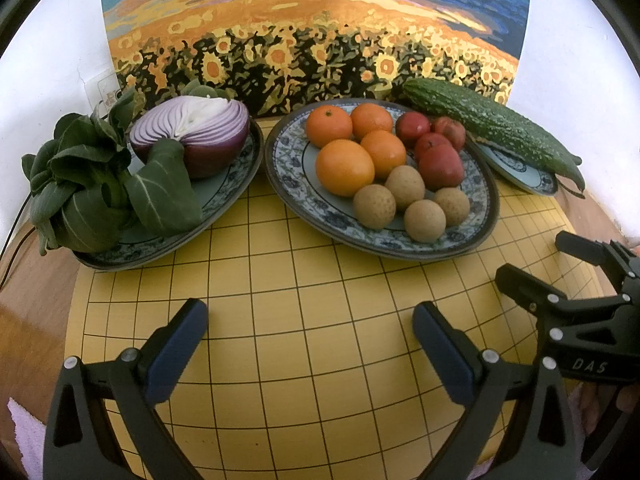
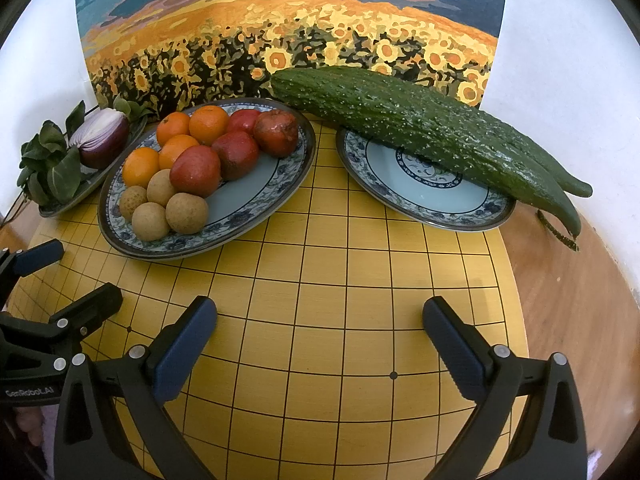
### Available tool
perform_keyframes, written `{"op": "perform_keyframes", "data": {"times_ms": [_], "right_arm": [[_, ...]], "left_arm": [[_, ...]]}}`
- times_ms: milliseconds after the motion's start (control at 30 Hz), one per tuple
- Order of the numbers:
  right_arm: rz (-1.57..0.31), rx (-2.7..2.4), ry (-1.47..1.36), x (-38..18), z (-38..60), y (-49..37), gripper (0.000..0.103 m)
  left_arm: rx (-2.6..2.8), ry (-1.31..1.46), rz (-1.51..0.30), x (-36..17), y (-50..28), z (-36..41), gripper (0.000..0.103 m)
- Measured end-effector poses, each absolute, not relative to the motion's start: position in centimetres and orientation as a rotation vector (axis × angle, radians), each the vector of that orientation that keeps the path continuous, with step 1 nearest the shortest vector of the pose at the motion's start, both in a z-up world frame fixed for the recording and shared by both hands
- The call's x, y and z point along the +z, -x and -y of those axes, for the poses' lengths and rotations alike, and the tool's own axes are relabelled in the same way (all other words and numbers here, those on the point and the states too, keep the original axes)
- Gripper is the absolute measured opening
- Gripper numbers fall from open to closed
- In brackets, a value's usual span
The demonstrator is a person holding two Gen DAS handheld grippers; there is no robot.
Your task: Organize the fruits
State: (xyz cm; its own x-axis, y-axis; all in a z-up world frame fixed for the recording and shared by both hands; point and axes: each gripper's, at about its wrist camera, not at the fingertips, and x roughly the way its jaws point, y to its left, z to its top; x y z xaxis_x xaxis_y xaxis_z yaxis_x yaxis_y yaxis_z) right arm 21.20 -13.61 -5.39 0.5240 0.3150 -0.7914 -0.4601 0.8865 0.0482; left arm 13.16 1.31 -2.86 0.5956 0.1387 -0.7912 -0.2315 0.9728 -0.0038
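Observation:
Several oranges [image 1: 344, 166], red fruits [image 1: 440, 166] and brown longans [image 1: 424, 220] lie grouped on the middle patterned plate [image 1: 284, 160]. In the right wrist view the same oranges [image 2: 208, 124], red fruits [image 2: 196, 170] and longans [image 2: 186, 212] fill the left part of that plate [image 2: 248, 208]. My left gripper [image 1: 308, 316] hovers open and empty over the yellow grid board [image 1: 320, 280], in front of the plate. My right gripper [image 2: 320, 308] is open and empty too, beside the left gripper [image 2: 78, 272]. It shows at the right edge of the left wrist view as the right gripper [image 1: 536, 258].
Two long cucumbers [image 2: 420, 128] rest across the right plate [image 2: 420, 196]. A halved purple onion [image 1: 200, 132] and leafy greens [image 1: 100, 188] sit on the left plate [image 1: 224, 188]. A sunflower painting [image 1: 312, 40] leans on the white wall behind. The wooden table [image 2: 568, 280] borders the board.

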Motion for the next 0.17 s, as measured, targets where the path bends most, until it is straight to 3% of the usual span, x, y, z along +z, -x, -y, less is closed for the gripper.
{"op": "perform_keyframes", "data": {"times_ms": [167], "right_arm": [[-0.908, 0.466, 0.175, -5.39, 13.63, -21.21, 0.103]], "left_arm": [[0.215, 0.11, -0.908, -2.87, -13.15, -1.33, 0.103]]}}
